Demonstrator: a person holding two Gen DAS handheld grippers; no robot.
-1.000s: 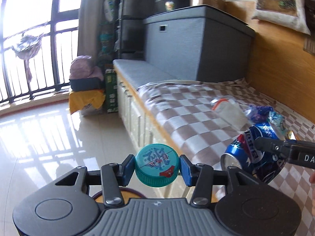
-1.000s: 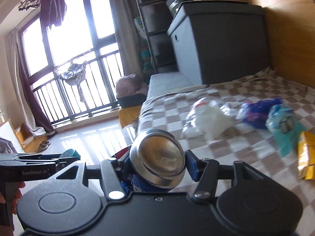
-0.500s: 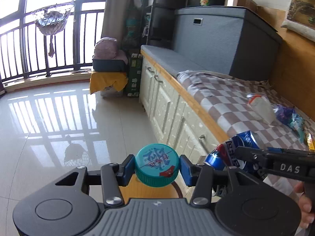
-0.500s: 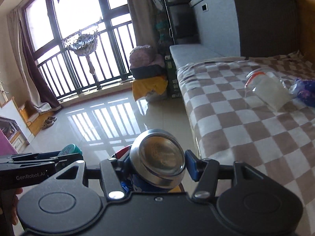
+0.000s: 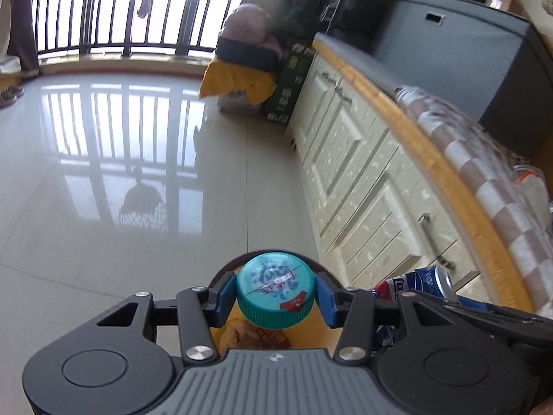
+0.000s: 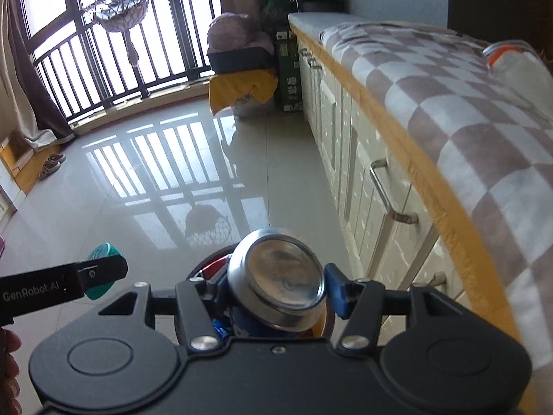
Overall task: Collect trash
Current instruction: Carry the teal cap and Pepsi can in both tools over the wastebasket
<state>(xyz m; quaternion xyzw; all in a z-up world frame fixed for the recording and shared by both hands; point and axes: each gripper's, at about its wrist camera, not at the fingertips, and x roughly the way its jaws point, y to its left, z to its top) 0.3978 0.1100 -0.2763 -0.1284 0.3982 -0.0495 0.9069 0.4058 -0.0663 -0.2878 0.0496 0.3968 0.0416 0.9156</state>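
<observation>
Left tool (image 5: 276,292) clamped on a teal bottle cap (image 5: 275,292), blue pads tight on both sides of its rim. Right tool (image 6: 276,283) clamped on a blue soda can (image 6: 276,282), silver bottom facing the cam. Both sit over a round dark-rimmed bin (image 5: 257,335) on the floor w/ yellow wrappers inside; rest of contents hidden by the tools. Cream drawers (image 6: 363,180) run along the right, checkered blanket (image 6: 466,114) on top w/ a clear plastic bag (image 6: 511,58) lying on it.
</observation>
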